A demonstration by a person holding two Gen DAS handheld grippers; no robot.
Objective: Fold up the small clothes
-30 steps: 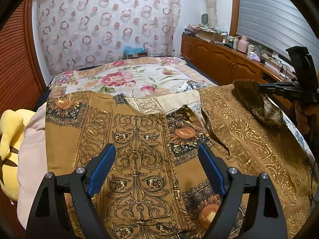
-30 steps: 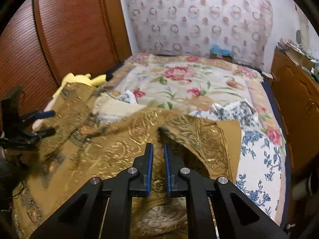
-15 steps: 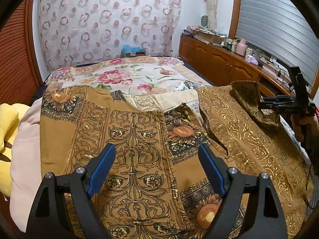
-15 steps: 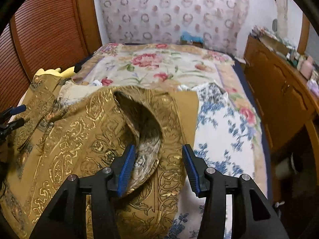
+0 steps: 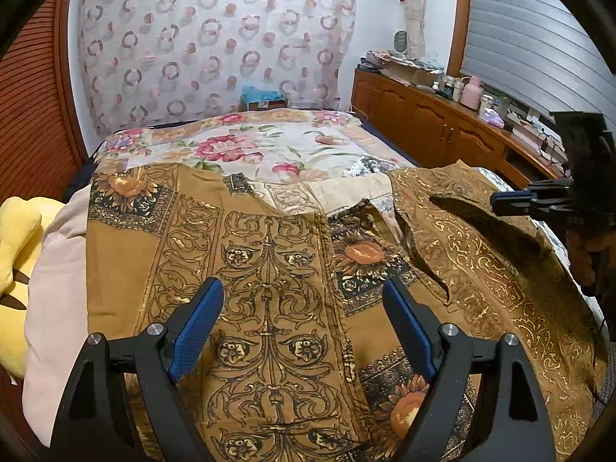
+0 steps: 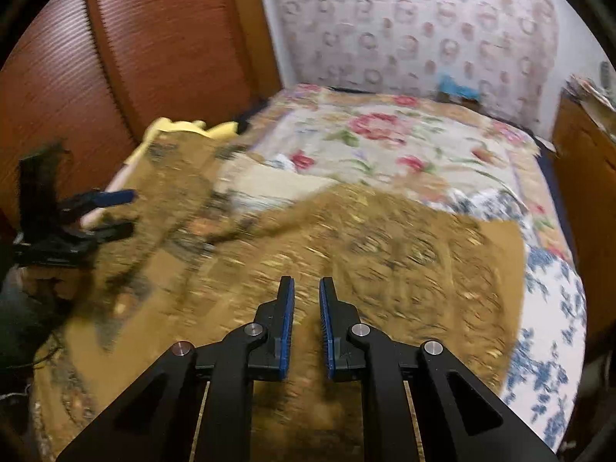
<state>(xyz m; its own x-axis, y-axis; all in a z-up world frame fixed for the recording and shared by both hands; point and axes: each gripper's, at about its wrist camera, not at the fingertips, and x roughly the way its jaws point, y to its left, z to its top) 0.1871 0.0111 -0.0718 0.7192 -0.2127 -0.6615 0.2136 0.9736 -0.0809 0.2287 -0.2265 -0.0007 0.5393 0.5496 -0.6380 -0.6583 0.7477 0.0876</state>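
A brown garment with gold scrollwork and sunflower panels [image 5: 269,269] lies spread over the bed. My left gripper [image 5: 304,308] hovers open above its middle, with nothing between the blue pads. The garment's right side [image 5: 481,269] has a raised fold with a dark hollow. My right gripper [image 5: 512,198] shows beside that fold. In the blurred right wrist view, the right gripper [image 6: 307,288] is over the garment [image 6: 385,261]. Its jaws are closing to a narrow gap, and I see no cloth pinched between them. My left gripper [image 6: 115,211] appears at the far left.
A floral bedspread [image 5: 250,146] covers the bed beyond the garment. A yellow soft toy [image 5: 15,238] and pale bedding [image 5: 54,269] lie at the left edge. A wooden cabinet [image 5: 423,123] with clutter on top runs along the right. Red-brown slatted doors [image 6: 134,57] stand on the left.
The right gripper let go of the lifted fold, opened, then narrowed again while swinging left. The fold has sunk lower on the bed. The left gripper has stayed put.
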